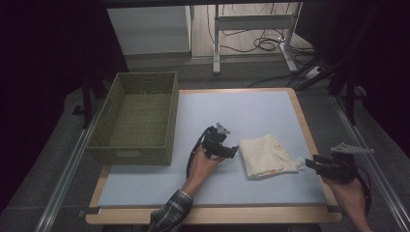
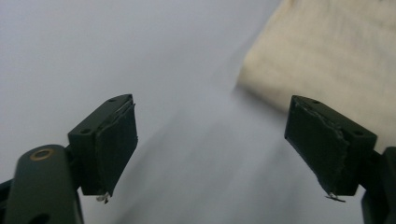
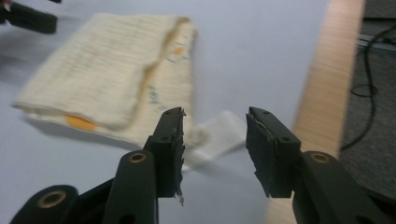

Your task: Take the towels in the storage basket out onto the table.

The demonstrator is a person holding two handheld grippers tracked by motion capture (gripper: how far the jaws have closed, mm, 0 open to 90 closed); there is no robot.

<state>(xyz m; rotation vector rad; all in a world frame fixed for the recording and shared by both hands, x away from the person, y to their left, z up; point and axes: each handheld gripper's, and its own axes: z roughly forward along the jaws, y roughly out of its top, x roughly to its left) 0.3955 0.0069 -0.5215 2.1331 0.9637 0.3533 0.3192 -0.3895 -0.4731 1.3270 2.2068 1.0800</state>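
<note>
The right tool sits closest to the lens in its own view, its 2 jaws partly open with nothing pinched between them; just beyond their tips lies a small white tag-like flap that sticks out from the folded towel. In the high view the same right tool hovers over the counter's right edge, and the towel lies directly to its left, the flap corner almost touching the jaw tips.

The left tool is on the other side of the towel, just beside its left edge. In the left gripper view its jaws stand wide open and empty, bare blue mat between them, the towel ahead and to the right.

The cream towel is a folded rectangle lying flat, right of the green basket and well apart from it. Its long axis runs roughly from the towel's left edge down toward the right tool, so the 2 tools face its 2 short ends. The right tool looks slightly nearer to cloth, by my reading. Any lift toward the basket would likely carry the towel leftward.
</note>
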